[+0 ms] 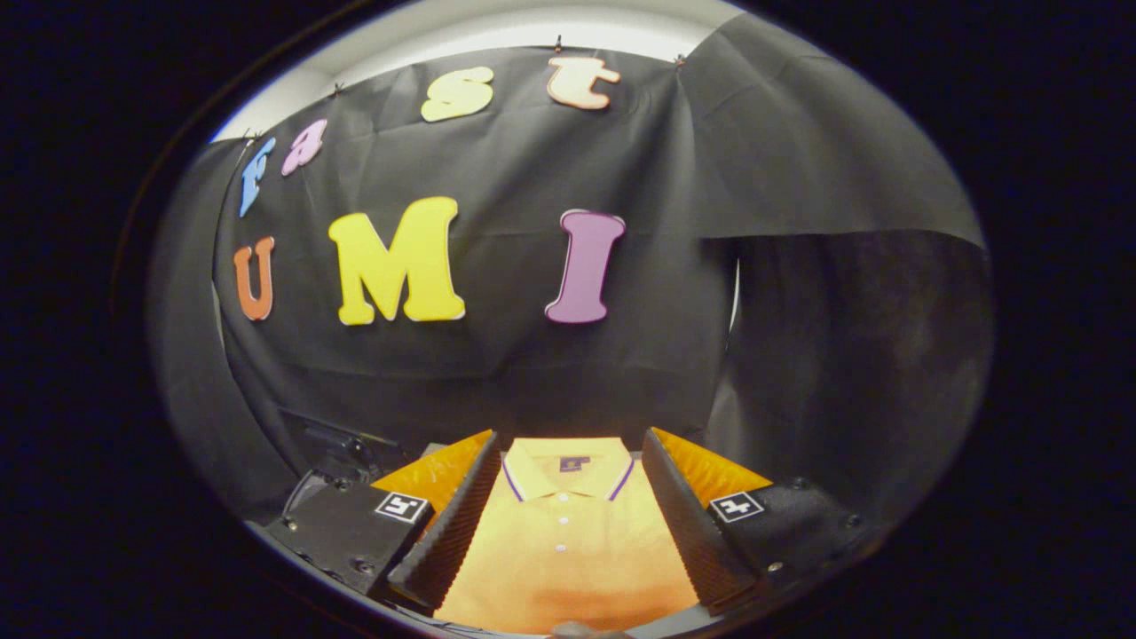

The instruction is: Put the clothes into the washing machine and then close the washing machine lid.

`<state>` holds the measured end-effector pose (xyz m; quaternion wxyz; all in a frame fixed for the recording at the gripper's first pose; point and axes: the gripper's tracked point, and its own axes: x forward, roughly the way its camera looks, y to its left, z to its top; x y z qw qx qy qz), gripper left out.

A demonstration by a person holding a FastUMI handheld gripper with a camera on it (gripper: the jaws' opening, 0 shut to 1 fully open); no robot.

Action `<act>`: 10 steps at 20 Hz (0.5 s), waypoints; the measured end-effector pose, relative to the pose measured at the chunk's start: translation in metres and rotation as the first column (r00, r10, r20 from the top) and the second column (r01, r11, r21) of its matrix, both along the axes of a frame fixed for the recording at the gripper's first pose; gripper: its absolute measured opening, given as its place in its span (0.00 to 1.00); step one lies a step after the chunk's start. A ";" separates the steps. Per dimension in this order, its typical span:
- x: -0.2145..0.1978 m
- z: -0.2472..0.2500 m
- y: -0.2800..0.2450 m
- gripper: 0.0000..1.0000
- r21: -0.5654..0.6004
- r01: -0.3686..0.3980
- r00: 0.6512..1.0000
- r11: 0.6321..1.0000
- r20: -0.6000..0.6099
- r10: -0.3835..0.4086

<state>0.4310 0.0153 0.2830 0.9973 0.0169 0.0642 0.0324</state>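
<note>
The gripper (568, 497) stands wide apart, its two black ribbed fingers (453, 524) spread to either side with nothing pressed between them. Each finger has an orange outer face and sits on a black mount that carries a small black-and-white square marker (401, 507).

Between the fingers lies a yellow-orange polo shirt (568, 555), spread flat with its front up. Its collar (568, 470) points away from the gripper and is trimmed with a thin purple and white stripe; a small purple tag shows inside the neck. A short row of white buttons (561, 519) runs down the placket, midway between the fingers. The fingers flank the shirt's shoulders on either side; whether they touch the cloth cannot be told.

Beyond the left finger, a dark angular object (333, 444) sits low against the backdrop, too dim to name. Behind the shirt rises the booth's black cloth wall (532, 355), with a paler strip of ceiling (497, 27) above it.
</note>
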 end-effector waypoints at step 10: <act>0.058 -0.107 0.014 1.00 0.059 -0.013 0.928 0.998 -0.370 0.034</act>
